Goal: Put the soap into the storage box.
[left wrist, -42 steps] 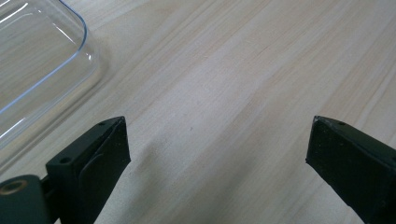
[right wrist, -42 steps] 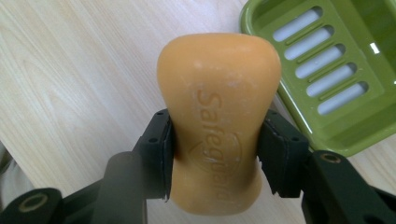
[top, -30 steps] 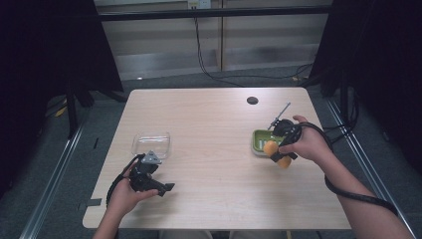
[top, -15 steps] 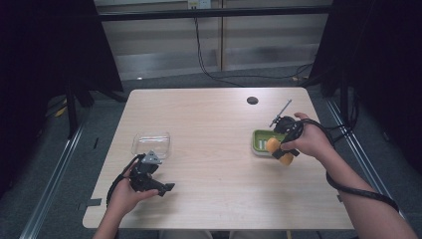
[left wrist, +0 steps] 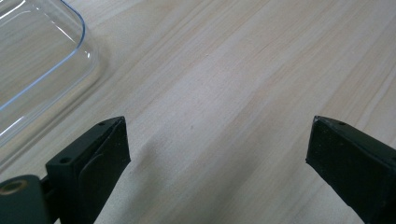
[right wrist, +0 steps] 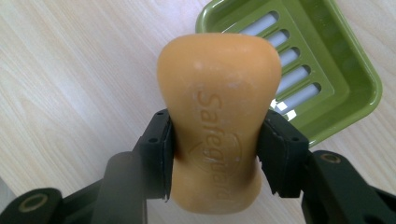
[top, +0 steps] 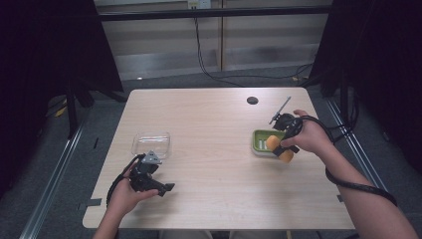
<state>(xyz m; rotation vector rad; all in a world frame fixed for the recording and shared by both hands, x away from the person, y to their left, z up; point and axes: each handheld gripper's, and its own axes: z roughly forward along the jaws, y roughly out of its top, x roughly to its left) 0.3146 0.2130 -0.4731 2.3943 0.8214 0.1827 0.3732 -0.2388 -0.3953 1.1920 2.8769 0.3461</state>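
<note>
A person is working at a light wooden table (top: 214, 149), holding a two-jaw gripper in each hand. The right gripper (right wrist: 215, 154) is pinching an orange bar of soap (right wrist: 217, 116) at its narrowed waist, one black jaw pressing on each side, with the embossed lettering "Safeguard" facing the camera of the right gripper view. The soap is hanging above the table surface, overlapping the near corner of a green soap dish (right wrist: 327, 70) whose slotted floor is showing behind and to the upper right of the bar; whether the soap is touching the dish cannot be told. In the high view, the right gripper (top: 278, 145) is sitting at the right side of the table with the soap (top: 277, 148) at the near right edge of the green soap dish (top: 259, 142), and a black cable (top: 348, 179) is trailing back along the forearm. The left gripper (left wrist: 215, 158) is pointing down at bare wood with its jaws spread wide apart and nothing between them. A clear glass container (left wrist: 32, 60) is lying just beside it at the upper left of the left gripper view. In the high view, the left gripper (top: 149, 179) is resting low at the near left of the table, just in front of the clear glass container (top: 151, 144). A small dark round grommet (top: 252, 100) is lying near the far edge of the table.
</note>
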